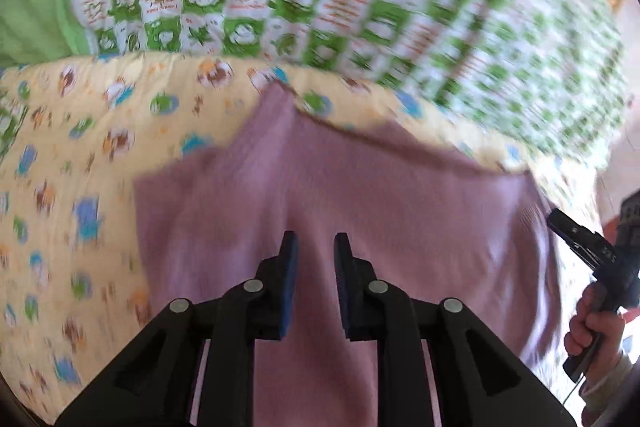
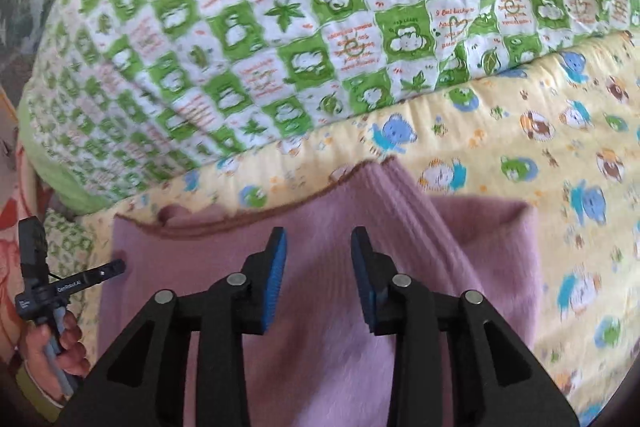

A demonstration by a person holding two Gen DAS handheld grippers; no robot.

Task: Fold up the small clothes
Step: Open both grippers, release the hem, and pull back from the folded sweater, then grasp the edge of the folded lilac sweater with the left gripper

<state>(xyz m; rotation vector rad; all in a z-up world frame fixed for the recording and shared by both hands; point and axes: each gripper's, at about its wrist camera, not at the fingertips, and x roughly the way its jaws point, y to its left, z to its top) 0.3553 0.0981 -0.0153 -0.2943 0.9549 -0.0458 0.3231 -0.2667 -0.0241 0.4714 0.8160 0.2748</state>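
1. A mauve-pink, finely ribbed knit garment (image 1: 360, 195) lies spread on a soft yellow quilted blanket printed with cartoon bears (image 1: 72, 147). One ribbed part rises to a point at its far edge; a brownish trim line runs along the far hem in the right wrist view.
2. Behind the yellow blanket lies a puffy green-and-white checked quilt with leaf and animal squares (image 2: 280, 27), its edge meeting the blanket in a curved seam.
3. The garment's far hem sits near that seam, with a narrow strip of yellow showing between them. Open blanket extends to both sides of the garment.
4. The left black two-finger gripper with blue pads (image 1: 316, 247) hovers over the garment's middle, fingers parted and holding nothing.
5. The right black two-finger gripper with blue pads (image 2: 319, 243) is likewise parted, over the knit and gripping nothing.
6. Each wrist view shows the other gripper at the garment's side edge, its handle wrapped by a hand.
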